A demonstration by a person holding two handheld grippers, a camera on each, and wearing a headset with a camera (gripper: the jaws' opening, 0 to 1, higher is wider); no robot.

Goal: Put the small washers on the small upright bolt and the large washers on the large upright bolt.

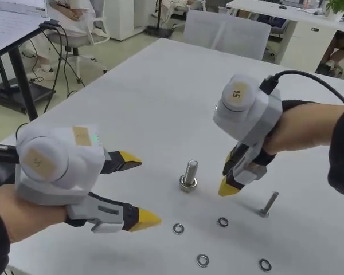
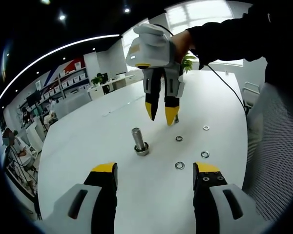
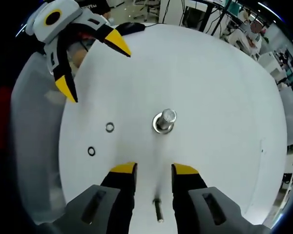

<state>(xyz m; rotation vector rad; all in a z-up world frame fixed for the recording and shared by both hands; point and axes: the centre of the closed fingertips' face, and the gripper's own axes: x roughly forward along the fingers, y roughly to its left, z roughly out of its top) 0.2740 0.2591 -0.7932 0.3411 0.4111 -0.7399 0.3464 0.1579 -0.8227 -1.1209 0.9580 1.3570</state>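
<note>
— White workbench top, smooth and matte, had a grey chair at its far edge. How were the hands posed?
— The left gripper lay low at the lower left of the head view, nearly level with the table. Its yellow-tipped jaws were spread wide and empty. The right gripper came in from the upper right and tilted steeply down, its tips just above the surface between the two bolts. Its jaws were parted only narrowly and grasped nothing.
— And the bolts?
— The large upright bolt, threaded steel on a hexagonal base, stood at centre. The small upright bolt, thin and slightly tilted, stood to its right. Four flat metal washers lay loose on the table along the bottom of the frame, too small to sort by size.
— What did the gripper views add?
— The right gripper view looked down on the large bolt's round end and caught the small bolt low between its own jaws. The left gripper view faced the right gripper's slim gap head-on.
</note>
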